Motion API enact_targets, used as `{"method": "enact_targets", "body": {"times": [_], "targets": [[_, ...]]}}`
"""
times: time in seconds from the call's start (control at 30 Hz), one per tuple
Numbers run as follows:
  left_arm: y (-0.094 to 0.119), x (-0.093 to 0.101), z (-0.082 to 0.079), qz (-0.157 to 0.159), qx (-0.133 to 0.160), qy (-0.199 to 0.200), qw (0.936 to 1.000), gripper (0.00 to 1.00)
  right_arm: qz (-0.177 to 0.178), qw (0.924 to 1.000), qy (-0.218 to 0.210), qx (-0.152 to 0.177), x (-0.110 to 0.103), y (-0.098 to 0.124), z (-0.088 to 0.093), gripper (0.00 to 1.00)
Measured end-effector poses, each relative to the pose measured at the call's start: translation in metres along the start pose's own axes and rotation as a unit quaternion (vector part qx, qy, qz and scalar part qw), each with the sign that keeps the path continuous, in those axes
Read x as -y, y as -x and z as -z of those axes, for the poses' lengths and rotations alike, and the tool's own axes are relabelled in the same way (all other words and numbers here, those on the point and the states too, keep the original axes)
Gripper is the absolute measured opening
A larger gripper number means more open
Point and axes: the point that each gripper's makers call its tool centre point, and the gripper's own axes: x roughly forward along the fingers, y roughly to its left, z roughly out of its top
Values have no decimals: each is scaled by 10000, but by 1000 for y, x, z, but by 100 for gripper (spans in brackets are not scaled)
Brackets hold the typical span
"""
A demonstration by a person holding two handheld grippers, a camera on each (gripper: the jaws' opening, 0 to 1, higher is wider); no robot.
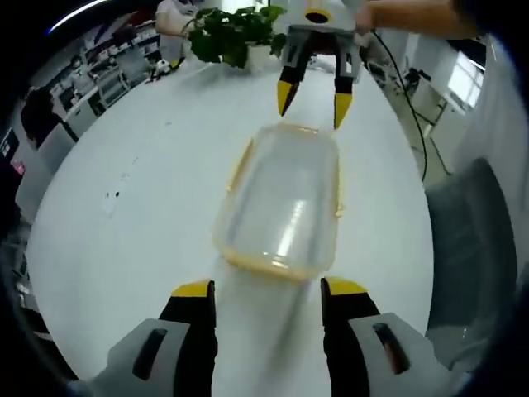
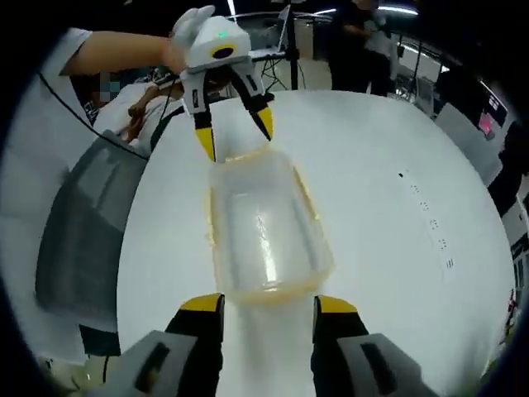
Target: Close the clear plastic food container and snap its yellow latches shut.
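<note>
In the left gripper view, the container (image 1: 285, 207) sits on the white table (image 1: 149, 207). It could slide away if one side is pushed harder. The left gripper (image 1: 266, 291) is spread wide, holding nothing.

In the right gripper view, the right gripper (image 2: 266, 304) is spread too, maybe touching the rim.

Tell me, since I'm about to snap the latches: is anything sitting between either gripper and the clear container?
Nothing visible does. The clear plastic container lies on the white table with the left gripper open at one end and the right gripper open at the other, only bare tabletop between. The potted plant stands well beyond.
</note>
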Motion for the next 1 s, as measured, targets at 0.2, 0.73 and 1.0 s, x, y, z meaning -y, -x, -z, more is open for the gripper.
{"method": "enact_targets", "body": {"times": [0.2,0.73,1.0], "targets": [[-1,-4,-1,-302,7,495,9983,49,165,9981,-600,1,4,-3,0,38],[-8,-9,-3,-781,413,2182,9719,45,618,9801,-1847,387,6,-15,-2,45],[-13,-8,6,-830,510,2962,9501,46,782,9531,-2832,725,14,-17,-4,43]]}}
